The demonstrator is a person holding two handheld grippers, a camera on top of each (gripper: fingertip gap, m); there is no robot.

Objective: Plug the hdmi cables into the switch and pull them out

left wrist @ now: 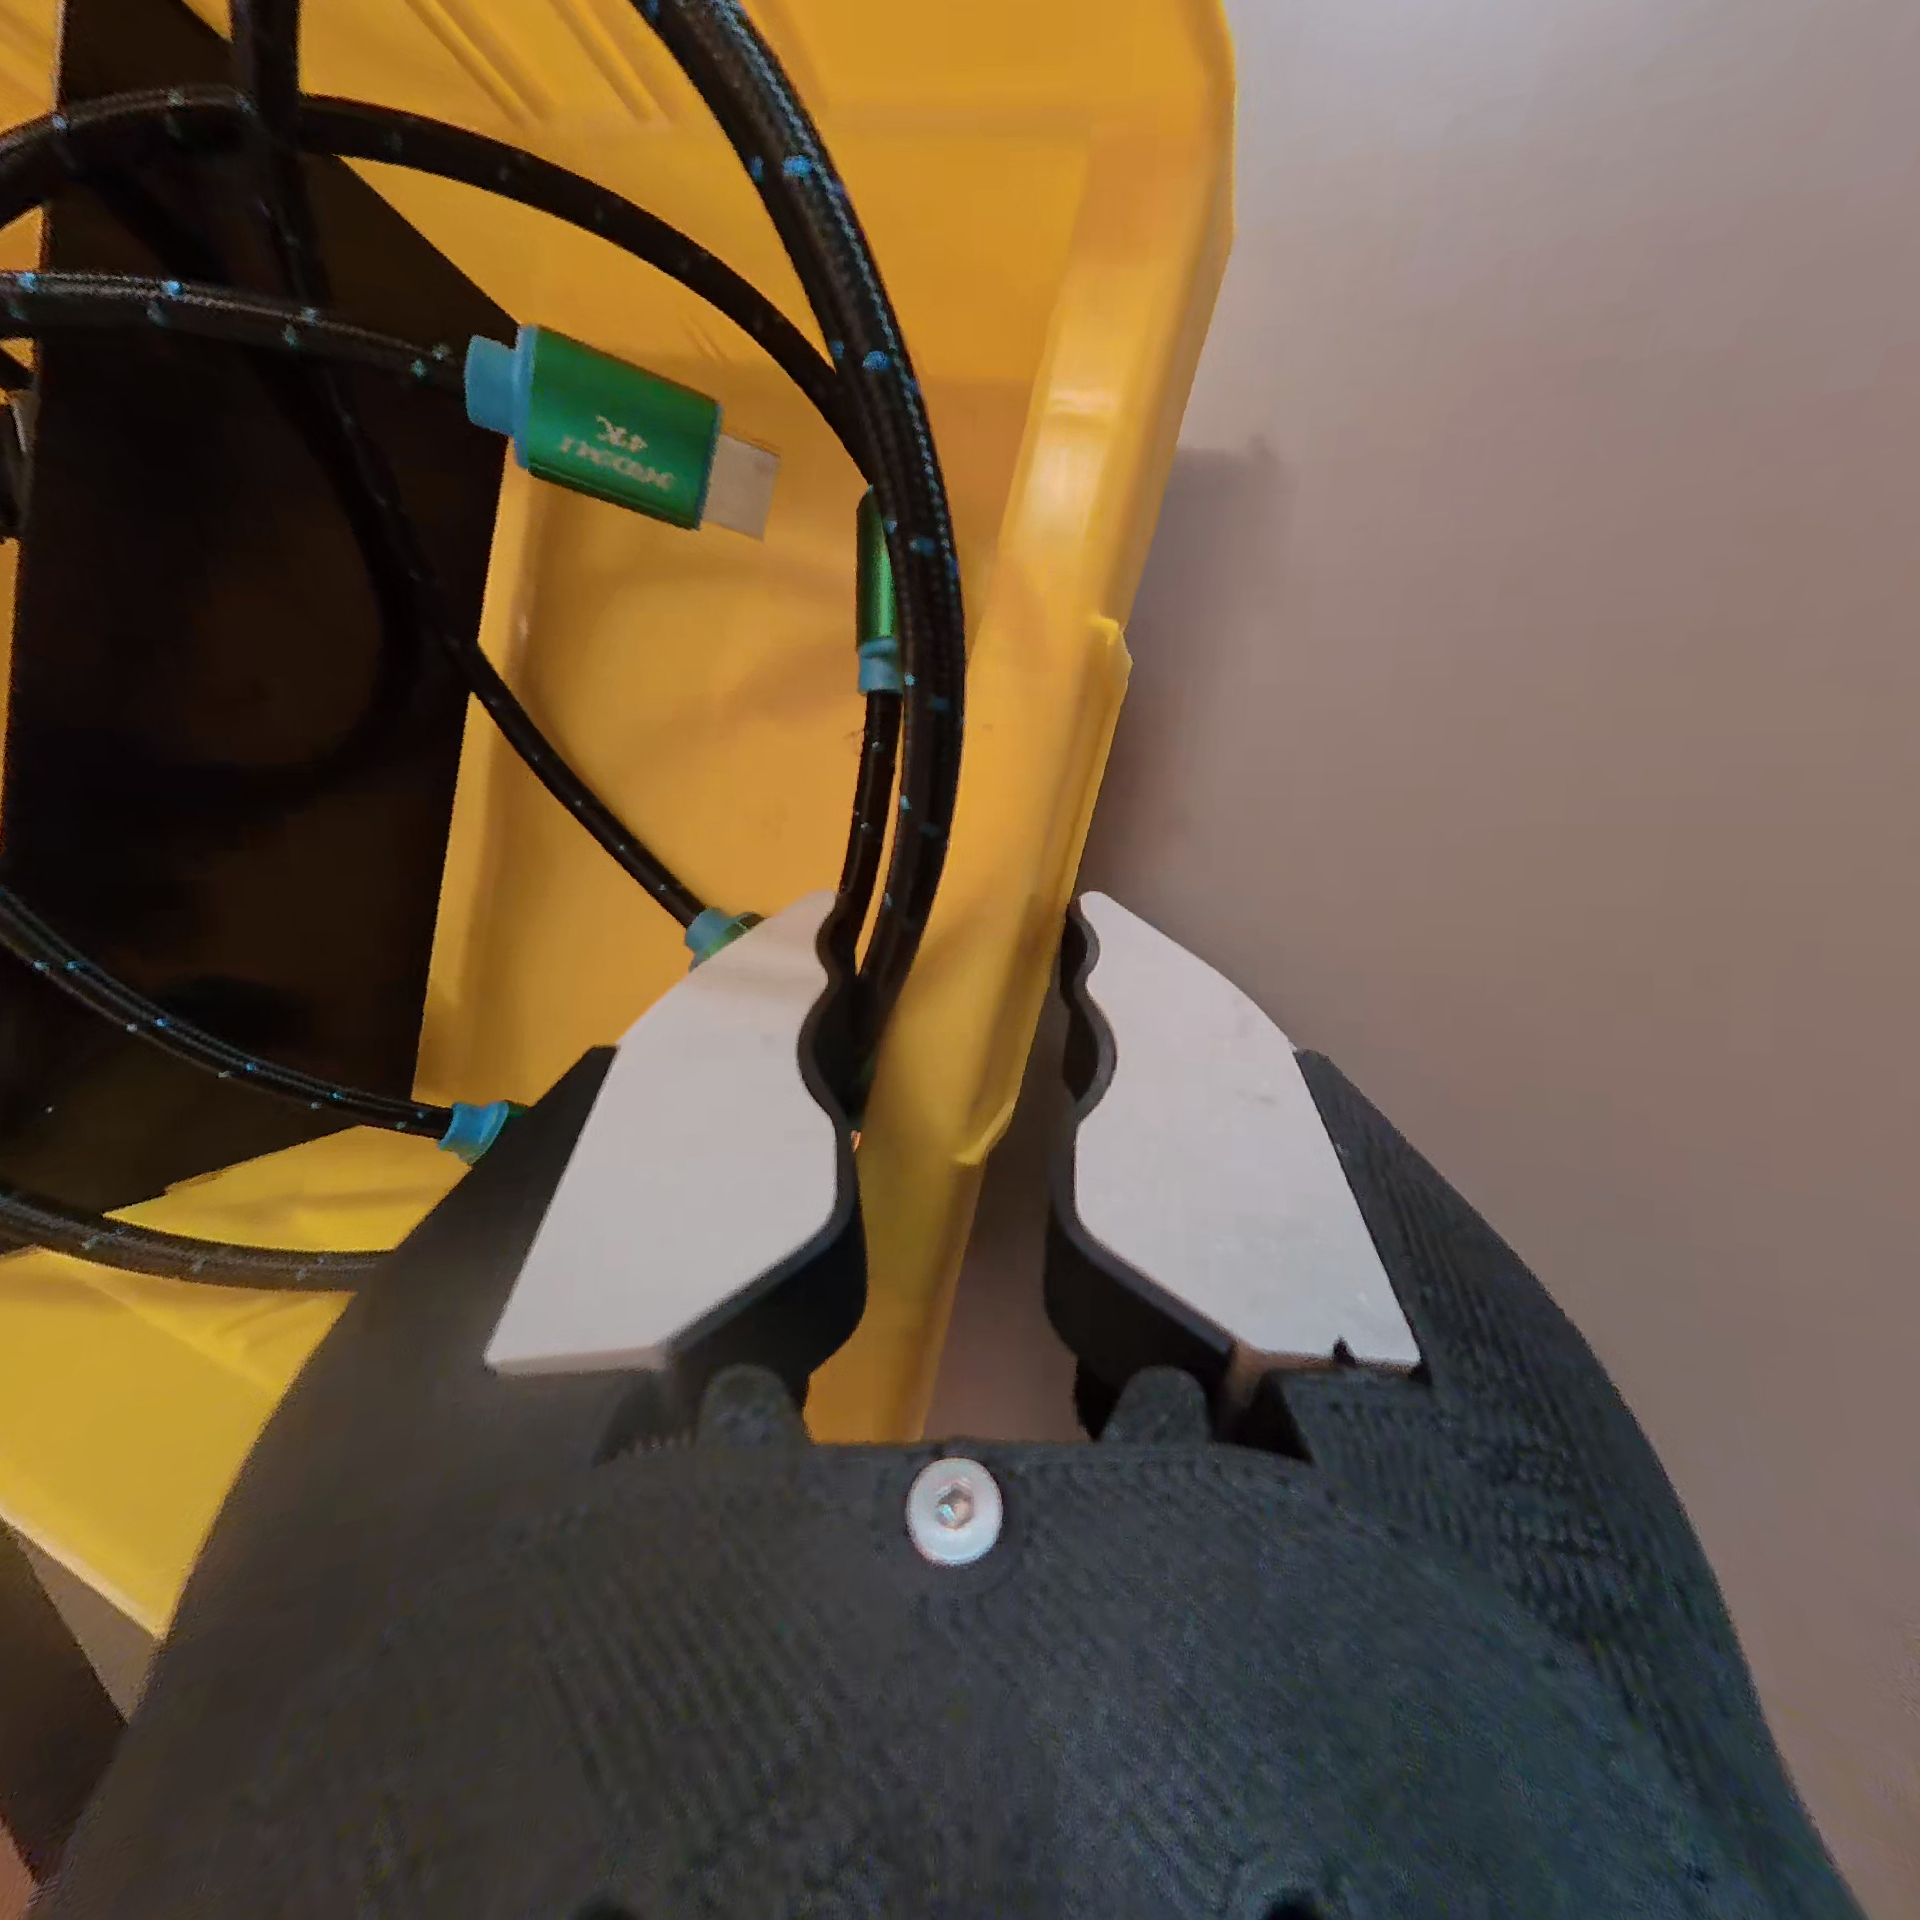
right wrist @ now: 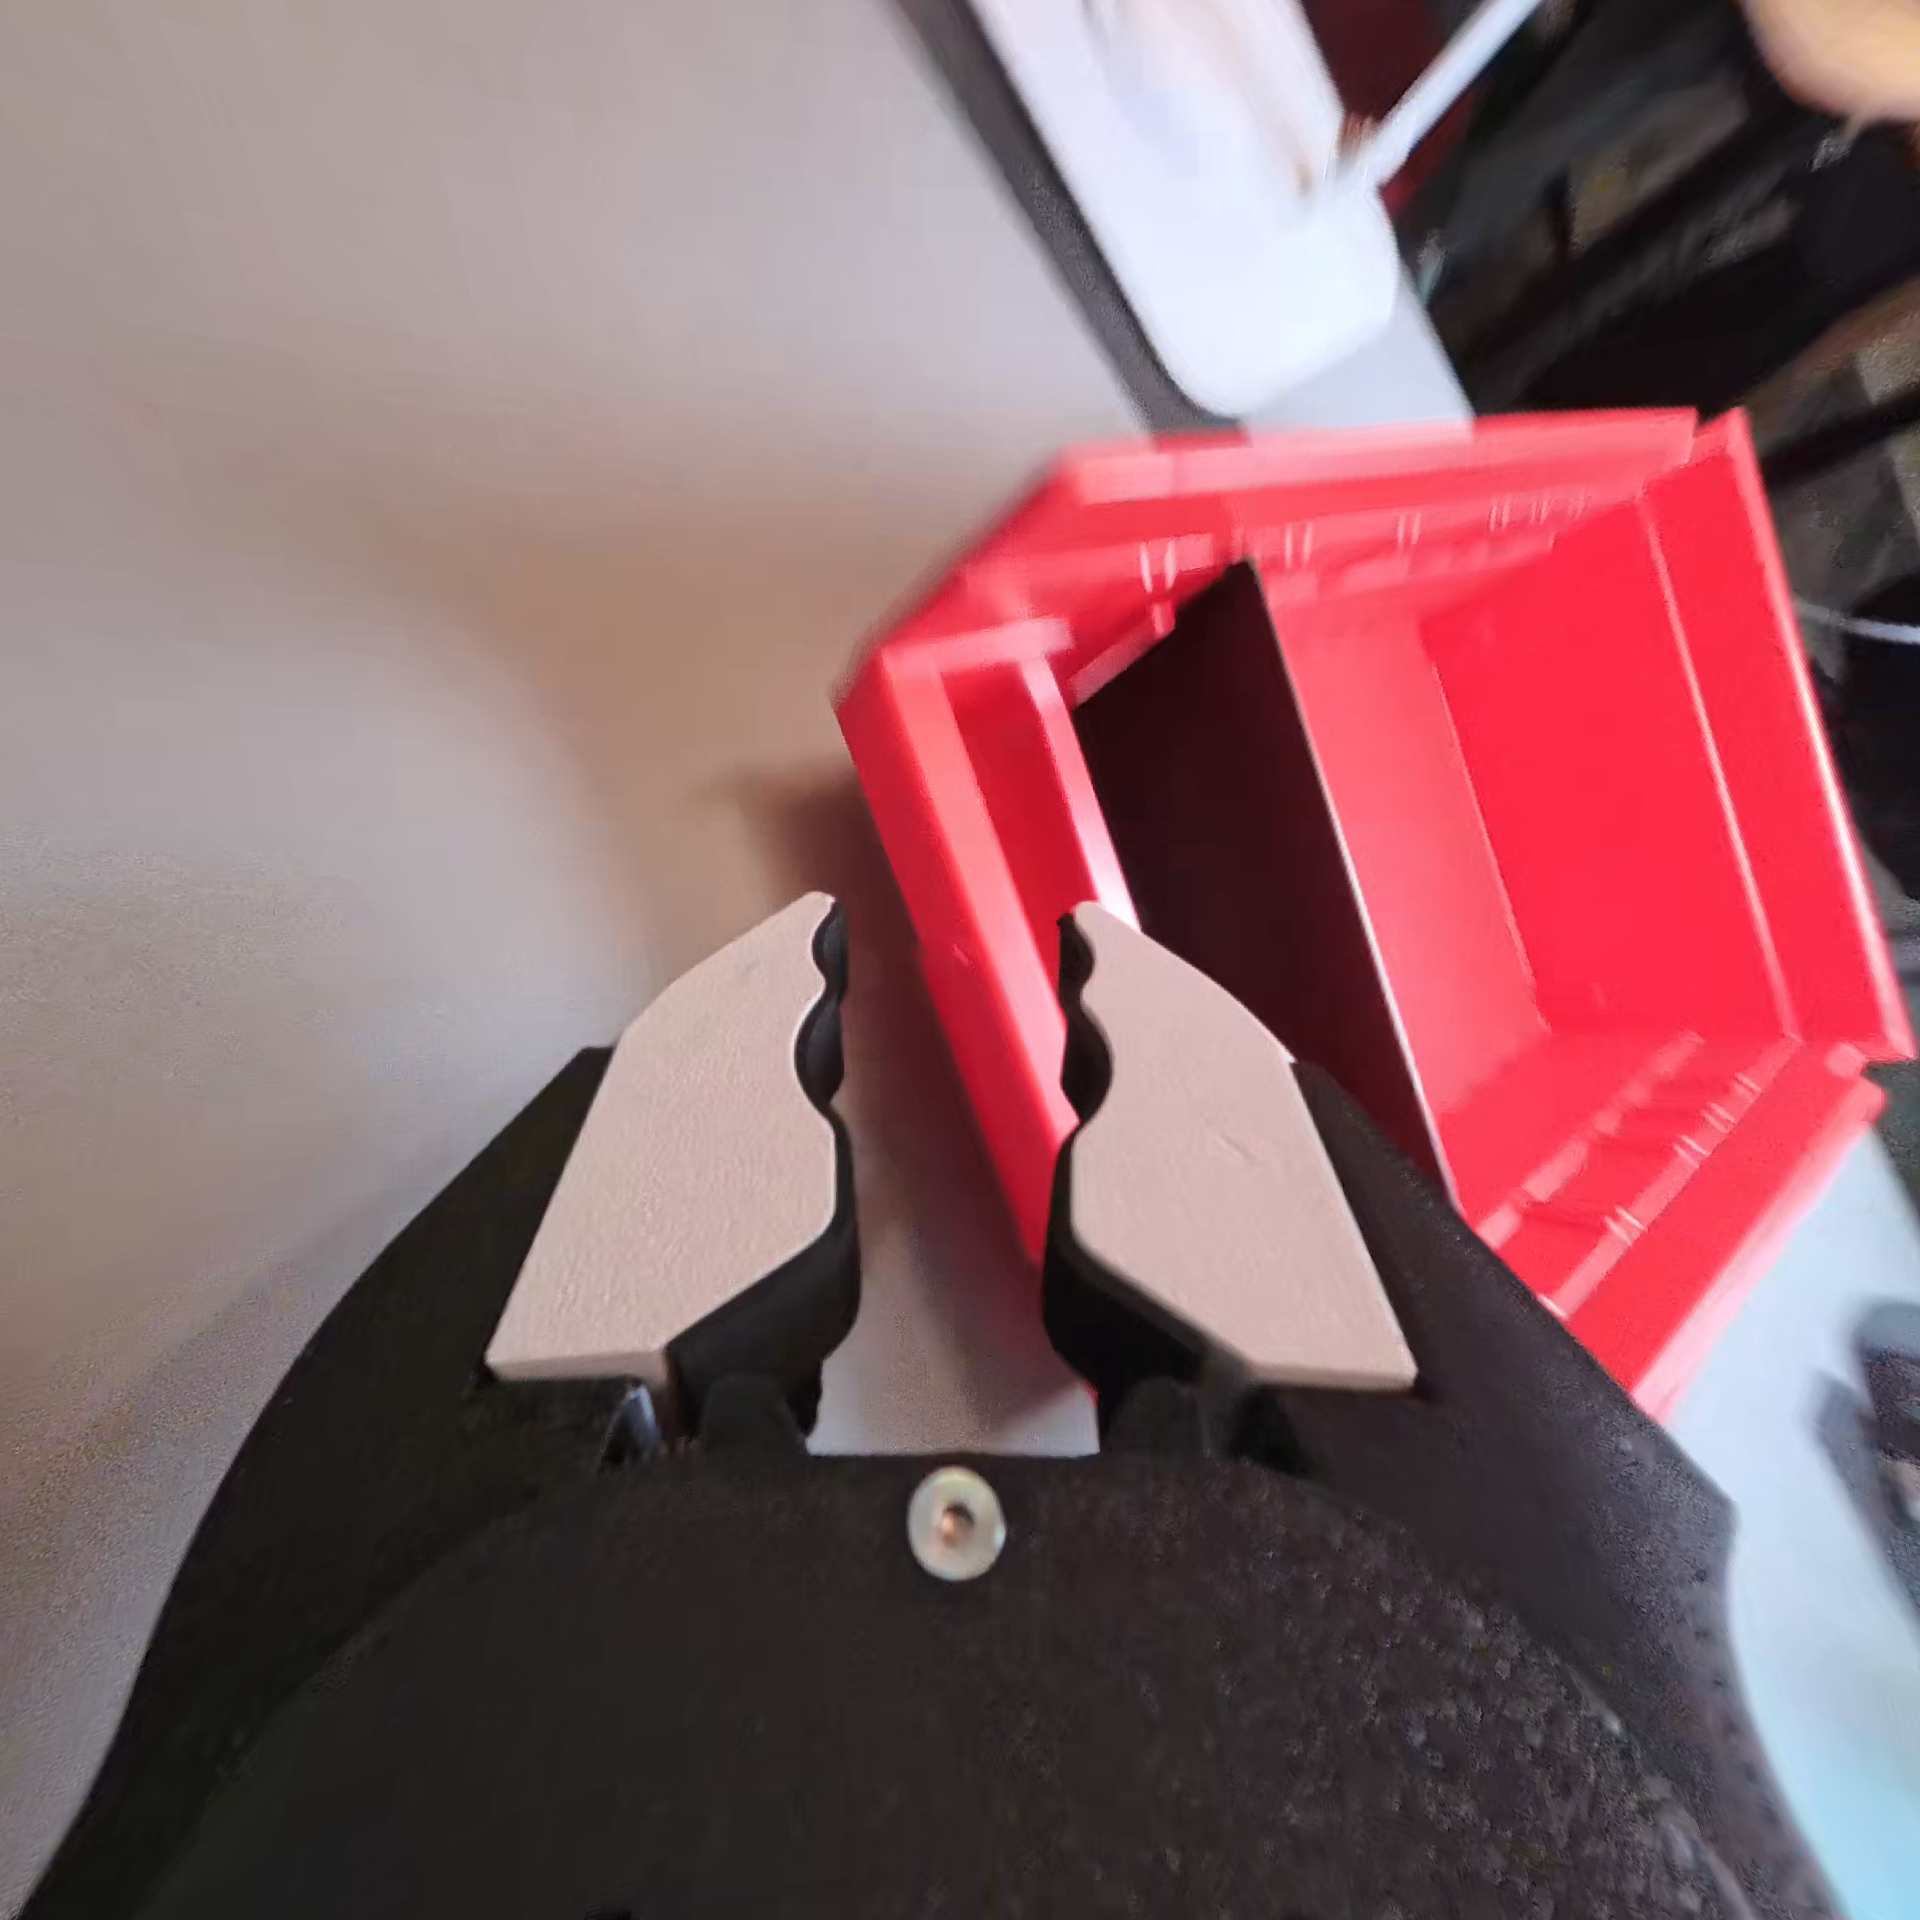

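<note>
A yellow bin (left wrist: 1091,520) holds several black braided HDMI cables (left wrist: 914,468). One green plug (left wrist: 623,436) lies free inside, and a second green plug (left wrist: 876,582) stands on edge by the wall. Two more cable ends (left wrist: 717,928) run under my left finger. My left gripper (left wrist: 951,914) straddles the bin's right wall, one finger inside and one outside, shut on it. My right gripper (right wrist: 951,914) straddles the left wall of a tilted red bin (right wrist: 956,831) and grips it. I cannot make out the switch.
A black divider panel (left wrist: 208,623) stands in the yellow bin, and another (right wrist: 1226,831) in the red bin. Both bins sit on a pale table (left wrist: 1558,727). A white object (right wrist: 1247,208) and dark clutter (right wrist: 1662,208) lie beyond the table's far edge. The right view is motion-blurred. My hands' fingertips stand some 40 cm from each other.
</note>
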